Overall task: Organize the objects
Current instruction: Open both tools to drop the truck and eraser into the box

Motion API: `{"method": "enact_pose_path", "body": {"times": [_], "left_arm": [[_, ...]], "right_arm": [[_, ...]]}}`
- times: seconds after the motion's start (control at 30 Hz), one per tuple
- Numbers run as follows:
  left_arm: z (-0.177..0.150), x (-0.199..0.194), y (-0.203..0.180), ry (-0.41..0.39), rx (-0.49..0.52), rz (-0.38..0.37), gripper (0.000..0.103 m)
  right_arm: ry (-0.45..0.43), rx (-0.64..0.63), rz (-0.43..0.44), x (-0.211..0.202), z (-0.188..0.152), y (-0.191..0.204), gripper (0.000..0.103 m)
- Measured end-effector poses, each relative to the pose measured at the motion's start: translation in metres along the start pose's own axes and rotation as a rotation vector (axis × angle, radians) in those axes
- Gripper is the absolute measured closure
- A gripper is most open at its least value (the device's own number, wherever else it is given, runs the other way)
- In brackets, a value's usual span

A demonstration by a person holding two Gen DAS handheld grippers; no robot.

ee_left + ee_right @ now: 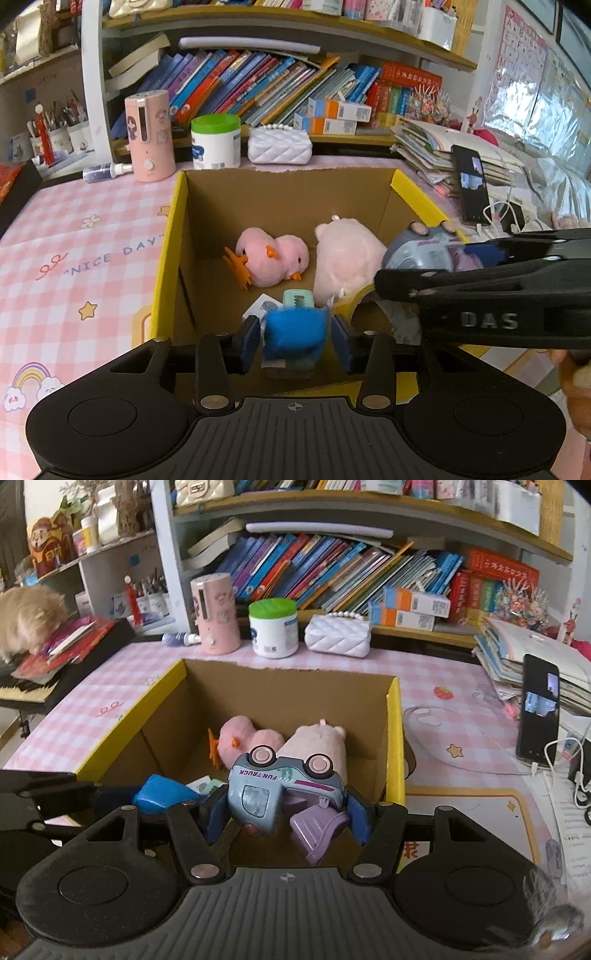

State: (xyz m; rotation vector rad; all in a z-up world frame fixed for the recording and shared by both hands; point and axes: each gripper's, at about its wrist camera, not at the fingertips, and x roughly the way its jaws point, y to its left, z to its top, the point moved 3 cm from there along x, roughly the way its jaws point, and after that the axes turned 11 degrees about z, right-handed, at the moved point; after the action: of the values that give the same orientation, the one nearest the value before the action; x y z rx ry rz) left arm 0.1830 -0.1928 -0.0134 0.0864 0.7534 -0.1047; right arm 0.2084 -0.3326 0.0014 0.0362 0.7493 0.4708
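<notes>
Hovering over the cardboard box (288,686): fuzzy blue toy (295,332), glossy upturned truck (284,786).

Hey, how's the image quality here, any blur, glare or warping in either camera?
Left wrist view: the bookshelf bows from fisheye warping, the window is washed out, and the toy truck is smeared. Right wrist view: the same bowing, sharp truck lettering, blurred bottom-right corner.

Bright daylight frm right; fisheye-bent edges, soft.
</notes>
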Motion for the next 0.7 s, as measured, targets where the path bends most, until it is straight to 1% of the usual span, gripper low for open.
{"method": "enact_pose_path", "body": {"times": [0.03, 0.07, 0.1, 0.2, 0.33, 0.43, 0.53, 0.7], "left_arm": [[-0.001, -0.005, 0.000, -0.017, -0.002, 0.011, 0.043], [-0.003, -0.009, 0.001, -0.040, -0.010, 0.028, 0.037], [-0.006, -0.015, 0.002, -0.064, -0.018, 0.039, 0.034], [-0.009, -0.025, 0.005, -0.085, -0.030, 0.026, 0.034], [-0.012, -0.035, 0.010, -0.107, -0.040, 0.055, 0.033], [-0.017, -0.044, 0.012, -0.108, -0.056, 0.052, 0.032], [-0.022, -0.054, 0.013, -0.131, -0.063, 0.063, 0.030], [-0.025, -0.067, 0.019, -0.148, -0.088, 0.089, 0.025]], "right_arm": [[0.005, -0.003, 0.005, 0.001, 0.000, 0.000, 0.042], [0.009, -0.004, 0.008, 0.003, 0.000, 0.000, 0.042], [0.012, -0.003, 0.008, 0.004, 0.000, -0.001, 0.042], [0.025, -0.002, 0.011, 0.008, -0.001, -0.002, 0.042], [0.059, -0.026, 0.031, 0.014, -0.004, 0.000, 0.042], [0.089, -0.032, 0.047, 0.020, -0.006, 0.002, 0.042], [0.103, -0.054, 0.032, 0.025, -0.006, 0.005, 0.042], [0.129, -0.084, 0.034, 0.030, -0.007, 0.010, 0.042]]}}
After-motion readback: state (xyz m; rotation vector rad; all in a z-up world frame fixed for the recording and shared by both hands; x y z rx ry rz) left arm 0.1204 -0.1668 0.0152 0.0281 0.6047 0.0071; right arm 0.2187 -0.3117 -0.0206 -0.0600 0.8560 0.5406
